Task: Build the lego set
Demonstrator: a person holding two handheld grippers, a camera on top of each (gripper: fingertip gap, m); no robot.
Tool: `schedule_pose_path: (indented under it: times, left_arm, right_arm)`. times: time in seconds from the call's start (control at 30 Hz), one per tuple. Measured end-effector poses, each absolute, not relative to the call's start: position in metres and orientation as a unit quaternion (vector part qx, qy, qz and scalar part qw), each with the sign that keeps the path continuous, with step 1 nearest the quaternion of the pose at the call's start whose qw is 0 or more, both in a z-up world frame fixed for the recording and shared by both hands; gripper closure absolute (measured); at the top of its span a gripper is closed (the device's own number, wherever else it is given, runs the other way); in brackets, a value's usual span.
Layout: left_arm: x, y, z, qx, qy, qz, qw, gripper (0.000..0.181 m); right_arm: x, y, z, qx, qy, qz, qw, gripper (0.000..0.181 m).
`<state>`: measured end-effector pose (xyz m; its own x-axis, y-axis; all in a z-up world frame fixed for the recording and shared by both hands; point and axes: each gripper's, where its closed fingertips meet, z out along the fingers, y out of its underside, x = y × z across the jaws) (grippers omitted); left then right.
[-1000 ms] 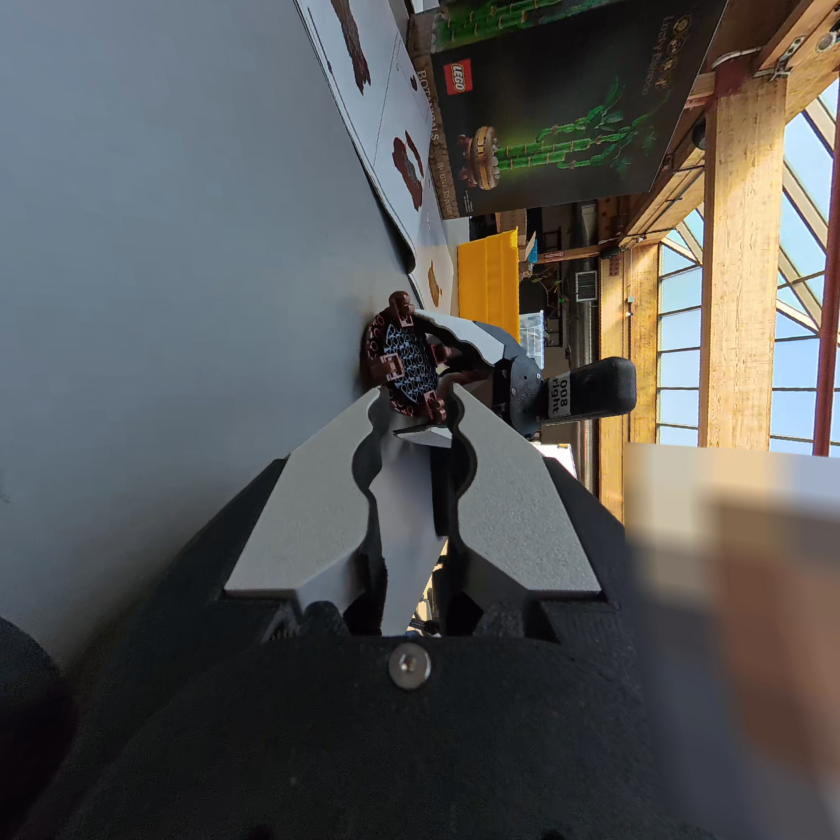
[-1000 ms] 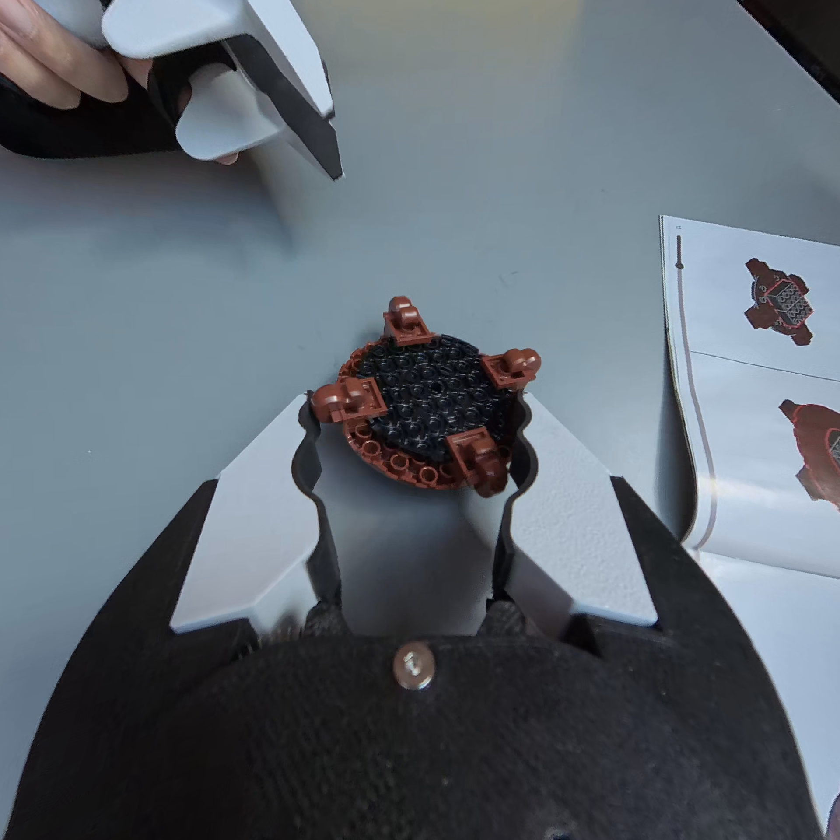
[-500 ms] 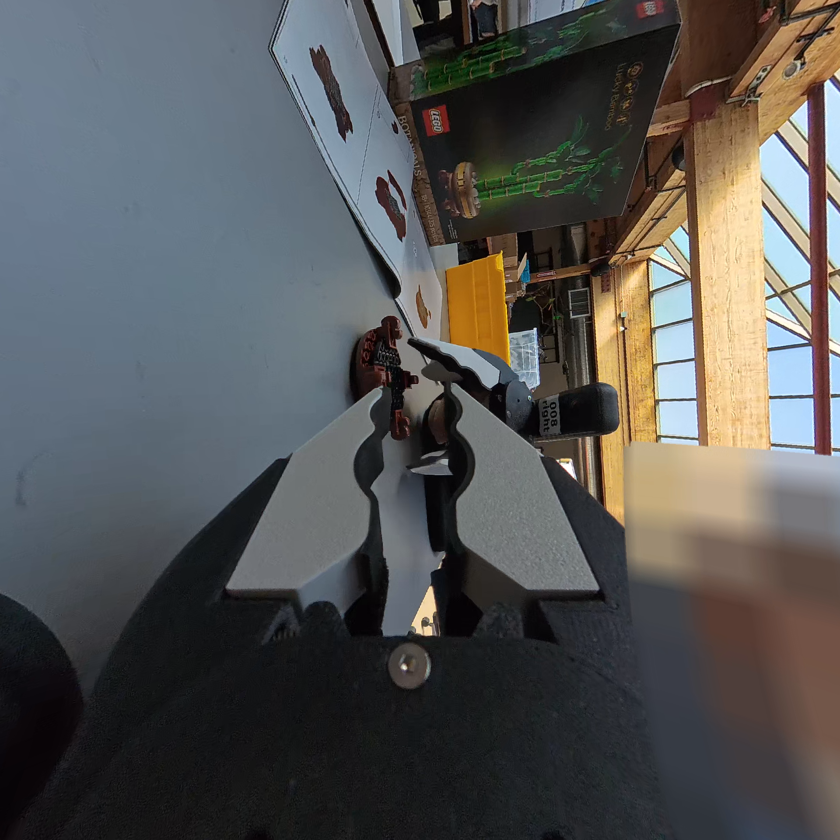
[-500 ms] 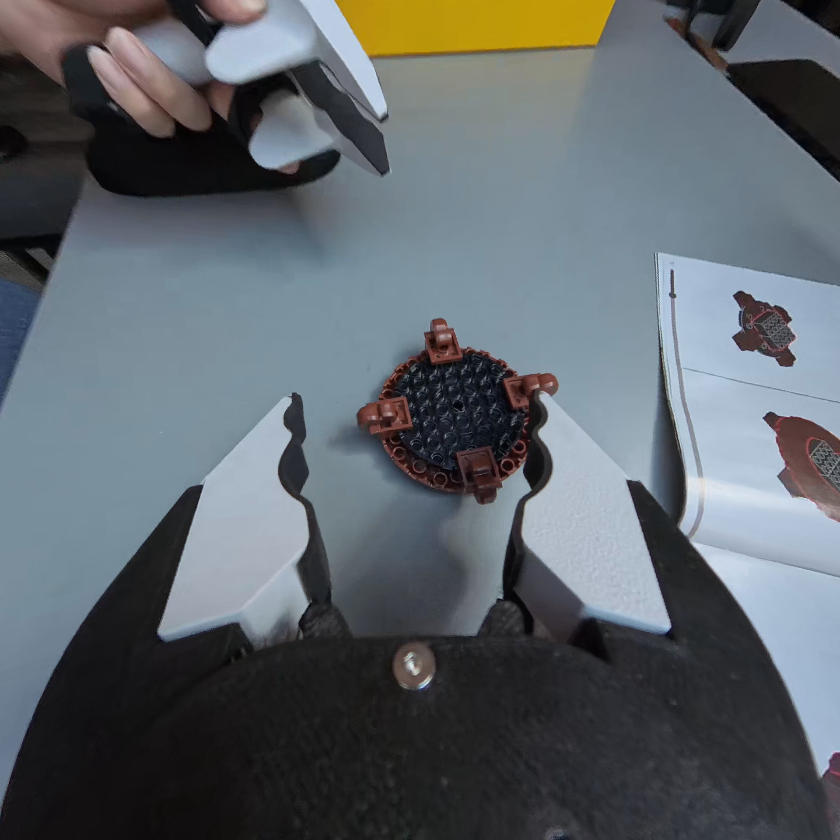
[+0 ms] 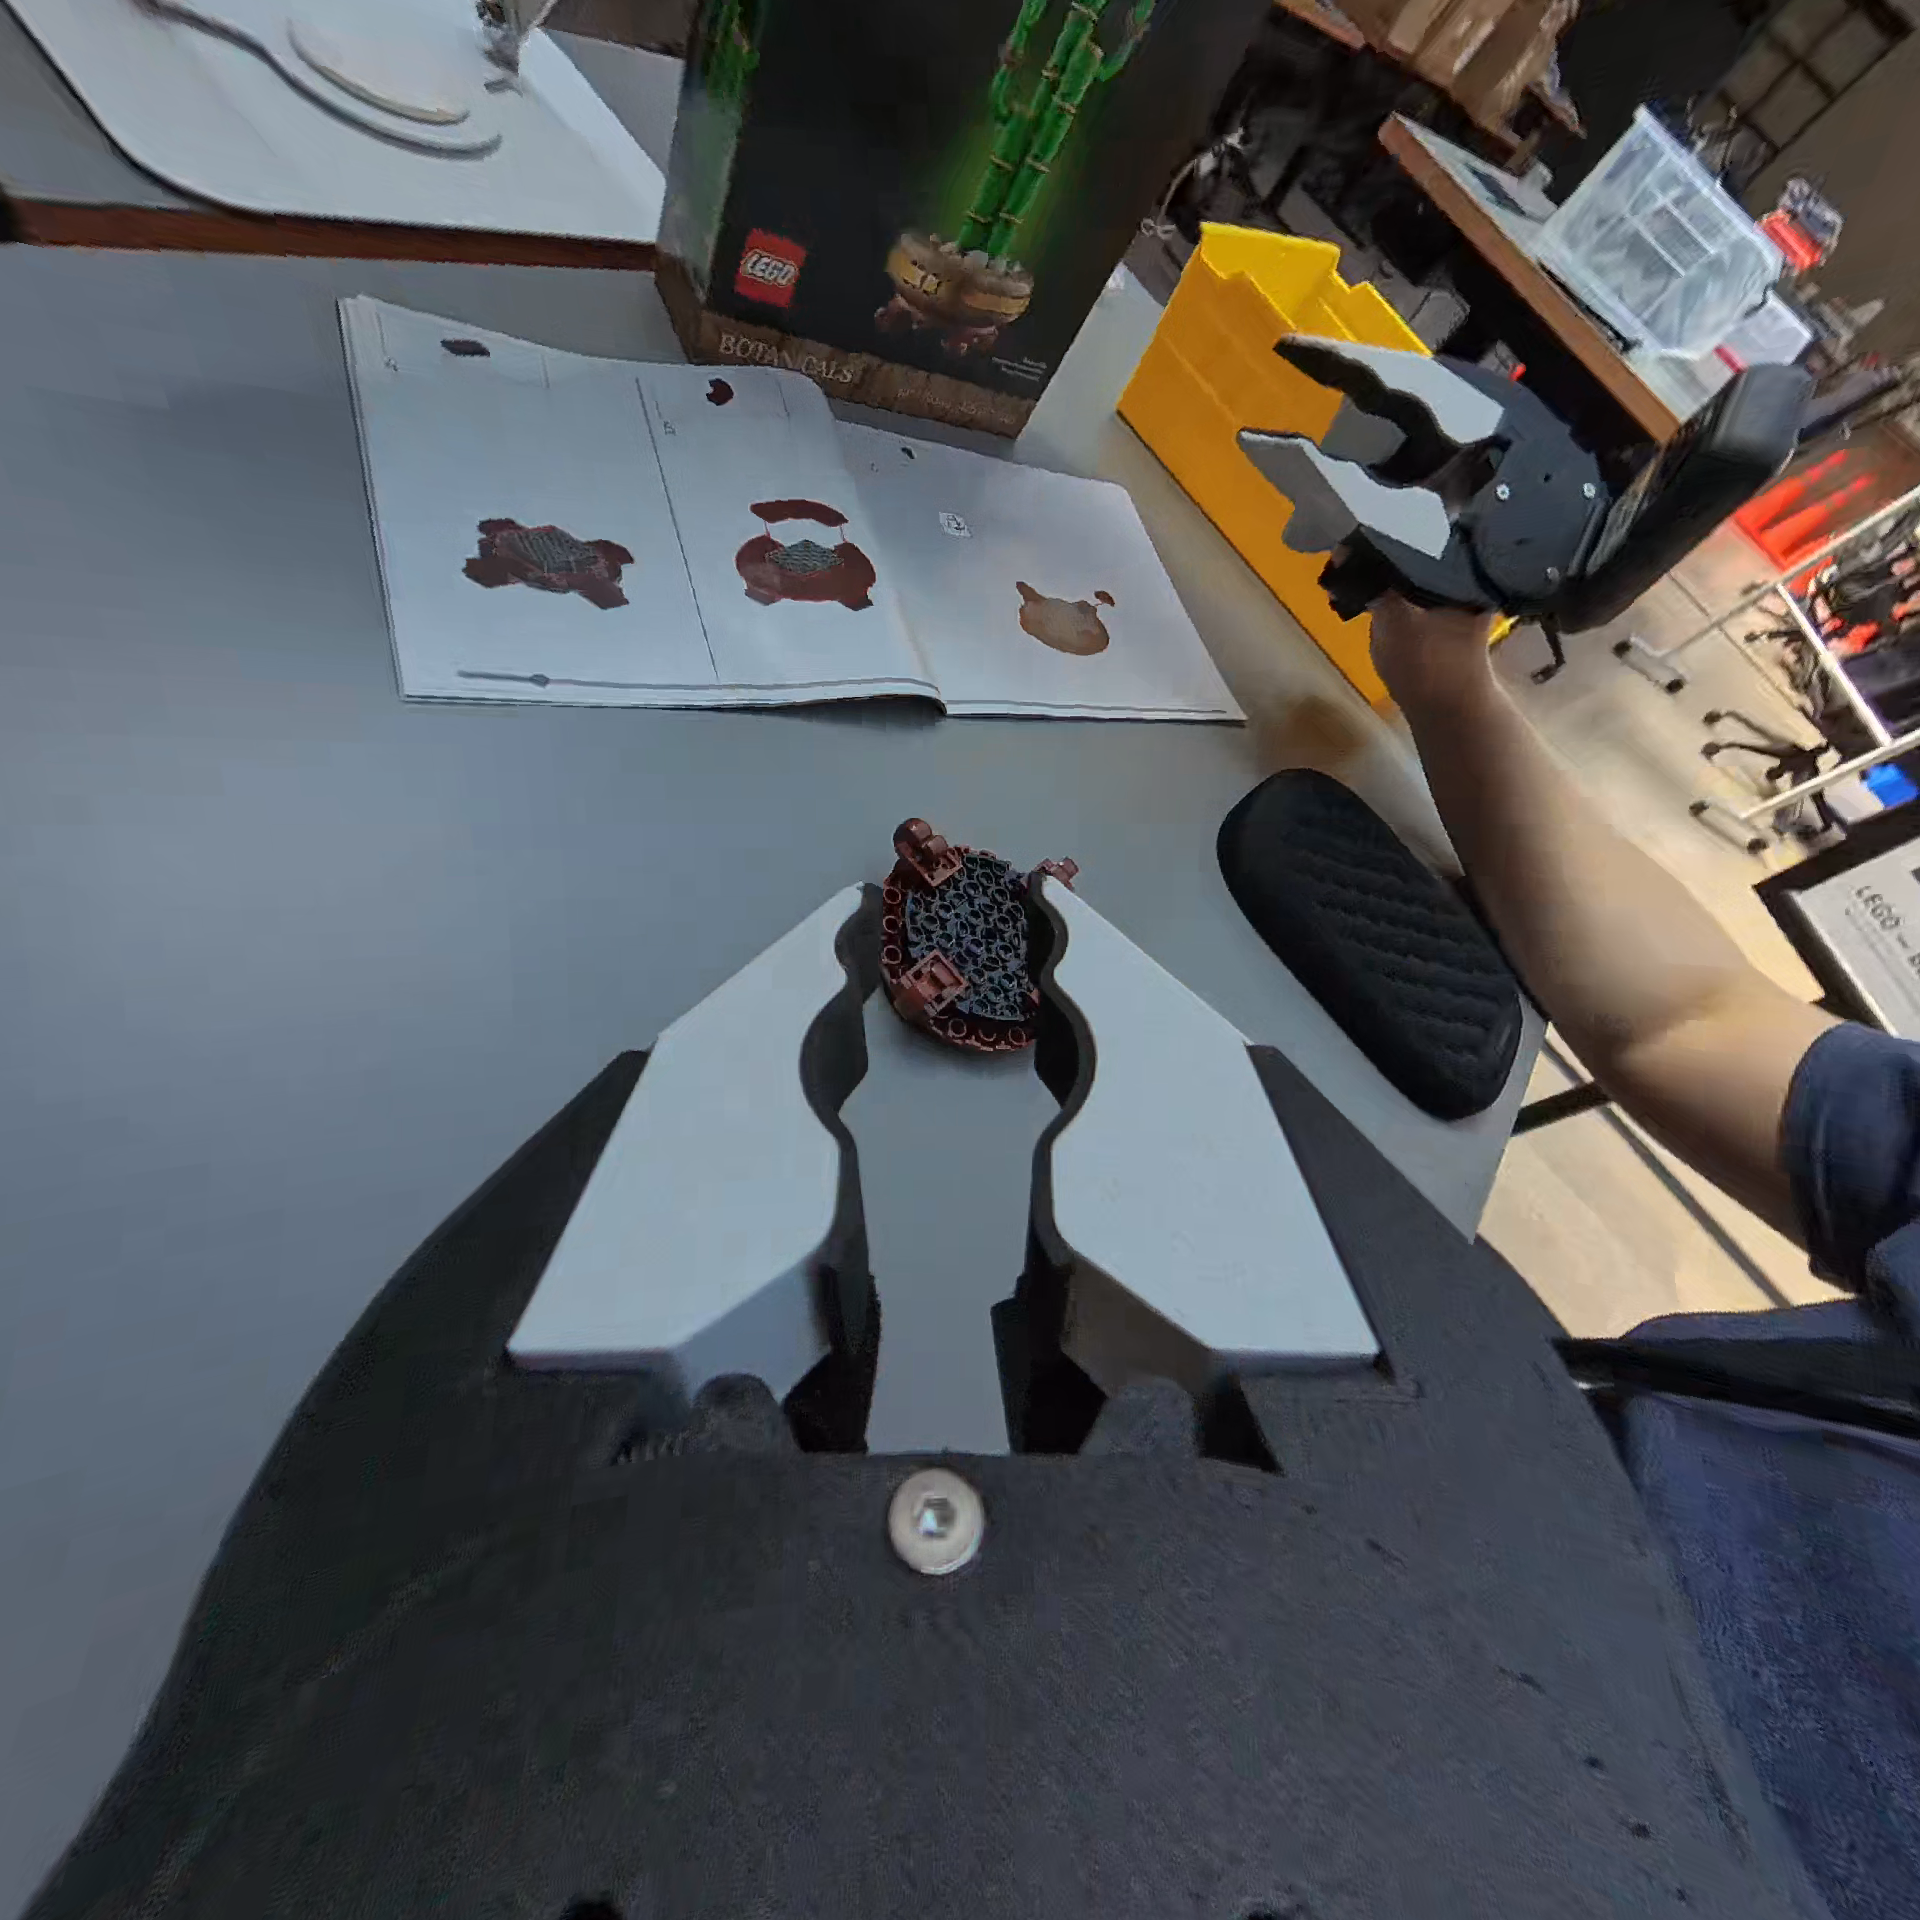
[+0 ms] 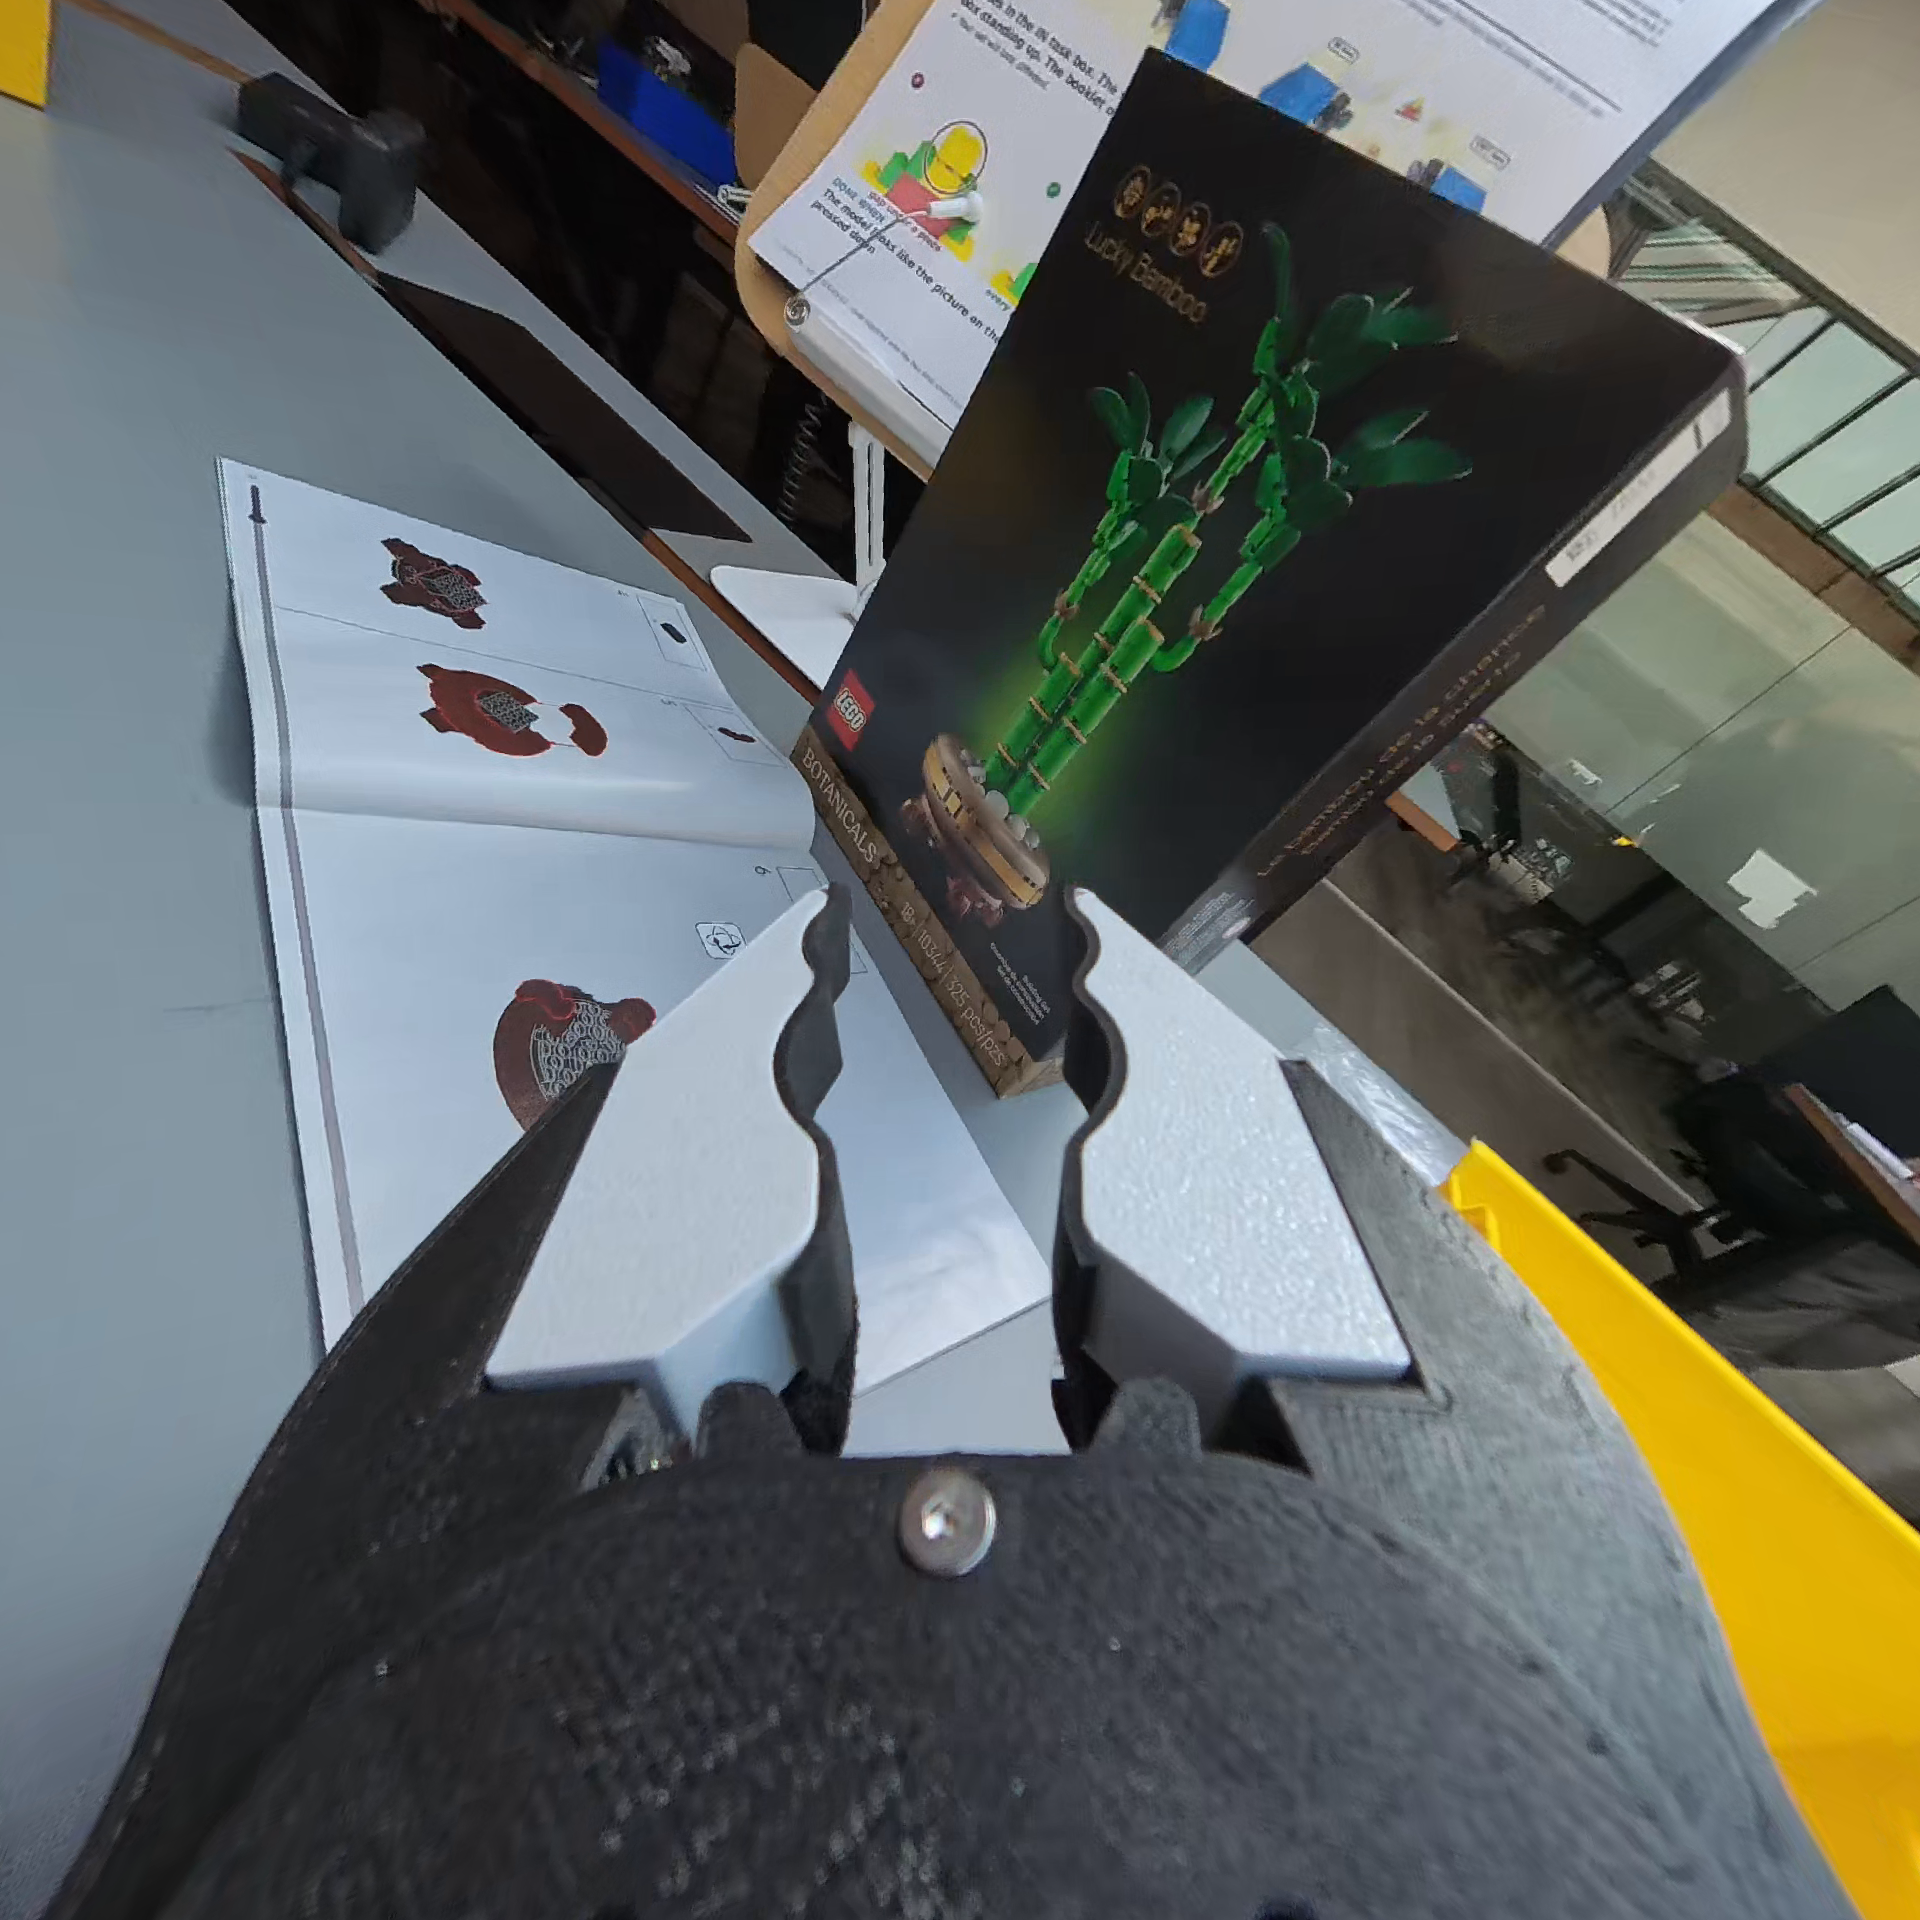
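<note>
Early stage: only round base [image 5: 961,961] built, brown rim, black studded centre, four clips. Left gripper [image 5: 951,909] fingers clamp it, tilted, above table [image 5: 312,935] middle. Right gripper [image 6: 945,909] fingers apart, empty, raised over booklet [image 6: 468,852] near yellow bin [image 5: 1247,416] at far-right edge. Stalks, leaves all left

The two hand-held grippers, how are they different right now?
The left hand-held gripper is shut on the round brown-and-black lego base, low over the grey table; the right hand-held gripper is open, holds nothing and is raised near the yellow bin. Both have pale wavy-edged fingers on black bodies.
</note>
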<state>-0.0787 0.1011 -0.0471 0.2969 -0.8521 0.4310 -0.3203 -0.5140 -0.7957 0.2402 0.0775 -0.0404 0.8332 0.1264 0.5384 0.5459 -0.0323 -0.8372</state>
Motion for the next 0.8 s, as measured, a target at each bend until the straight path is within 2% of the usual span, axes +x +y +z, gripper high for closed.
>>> schedule_pose_path:
  times: [0.13,0.27,0.4,0.5,0.8]
  left_arm:
    - [-0.042,0.092,-0.051,-0.687,0.528,-0.376,0.328,0.159]
    - [-0.002,0.087,-0.064,-0.638,0.619,-0.324,0.324,0.149]
    - [0.037,0.081,-0.068,-0.601,0.670,-0.315,0.301,0.142]
    - [0.057,0.091,-0.082,-0.570,0.724,-0.251,0.298,0.133]
    - [0.091,0.098,-0.094,-0.525,0.772,-0.220,0.283,0.129]
  right_arm:
    - [0.256,0.079,-0.039,-0.701,-0.201,-0.155,0.667,0.143]
    - [0.278,0.072,-0.027,-0.680,-0.170,-0.207,0.683,0.144]
    - [0.283,0.070,-0.021,-0.669,-0.147,-0.203,0.700,0.146]
    - [0.275,0.076,-0.028,-0.676,-0.144,-0.169,0.703,0.144]
    - [0.267,0.079,-0.034,-0.682,-0.163,-0.184,0.689,0.146]
